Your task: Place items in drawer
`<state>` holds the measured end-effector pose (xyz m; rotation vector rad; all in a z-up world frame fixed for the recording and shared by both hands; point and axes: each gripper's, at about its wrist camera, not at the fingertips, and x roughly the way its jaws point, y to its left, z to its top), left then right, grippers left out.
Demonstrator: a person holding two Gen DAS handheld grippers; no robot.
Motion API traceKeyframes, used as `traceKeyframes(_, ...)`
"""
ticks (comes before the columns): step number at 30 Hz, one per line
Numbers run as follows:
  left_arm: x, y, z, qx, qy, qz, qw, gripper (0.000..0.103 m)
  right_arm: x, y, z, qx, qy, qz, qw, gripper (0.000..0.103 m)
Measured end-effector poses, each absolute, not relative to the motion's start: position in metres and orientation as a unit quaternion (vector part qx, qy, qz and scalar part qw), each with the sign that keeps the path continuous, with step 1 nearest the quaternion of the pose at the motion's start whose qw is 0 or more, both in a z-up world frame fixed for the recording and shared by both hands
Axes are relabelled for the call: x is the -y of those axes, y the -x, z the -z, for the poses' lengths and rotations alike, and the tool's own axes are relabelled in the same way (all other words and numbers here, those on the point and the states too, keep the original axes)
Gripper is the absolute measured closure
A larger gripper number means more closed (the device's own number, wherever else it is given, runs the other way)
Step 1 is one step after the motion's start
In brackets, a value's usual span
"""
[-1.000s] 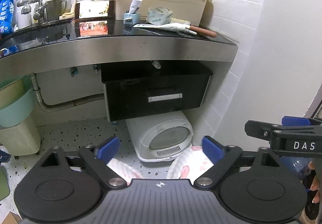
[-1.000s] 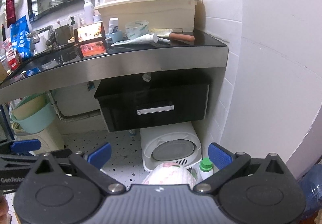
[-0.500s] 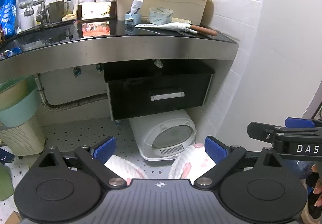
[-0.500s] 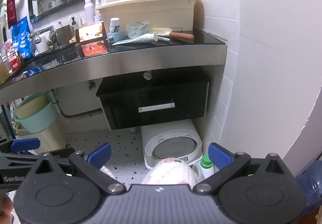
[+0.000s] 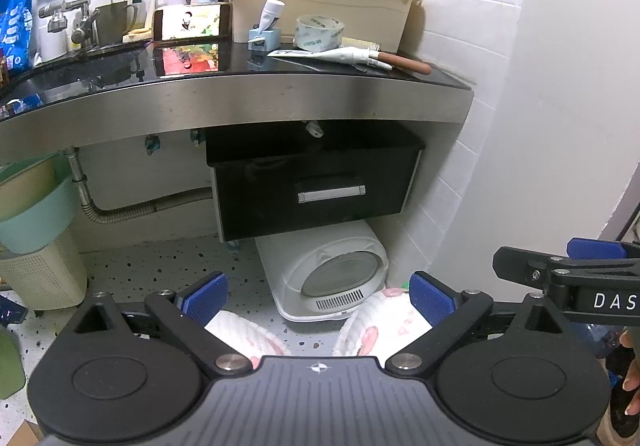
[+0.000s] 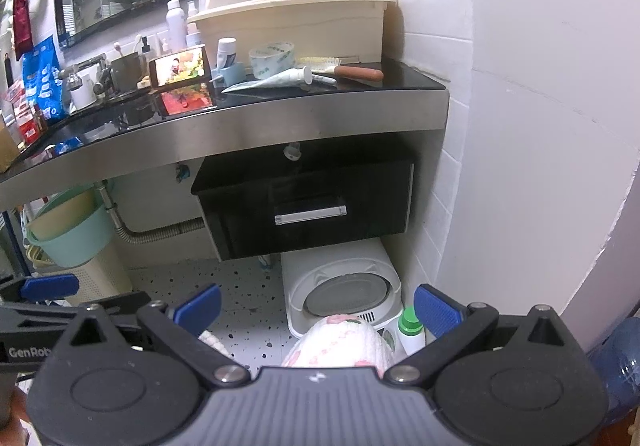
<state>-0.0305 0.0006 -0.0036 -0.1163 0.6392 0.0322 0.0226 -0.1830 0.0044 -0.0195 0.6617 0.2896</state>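
both the left gripper (image 5: pixel 320 296) and the right gripper (image 6: pixel 318 304) are being held spread wide, empty. the closed drawer (image 5: pixel 316 187) is being overhung by the counter (image 5: pixel 240 105), with a white round-doored appliance (image 5: pixel 326 270) being kept just beneath it.

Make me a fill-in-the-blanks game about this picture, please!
1. The black drawer under the counter is ____.
2. The roll of tape sits on the ____.
3. Both grippers, left and right, are ____ and hold nothing.
4. The brush has a ____ handle.

Missing words: shut; counter; open; brown
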Motion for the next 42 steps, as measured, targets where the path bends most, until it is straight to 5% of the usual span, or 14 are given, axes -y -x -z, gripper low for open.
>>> traceKeyframes(42, -0.0009, 0.0322, 0.0018, -0.311, 0.056, -0.013, 0.949, 0.005, 0.1816, -0.0218, -0.0052, -0.324, 0.005, -0.145, 0.935, 0.000)
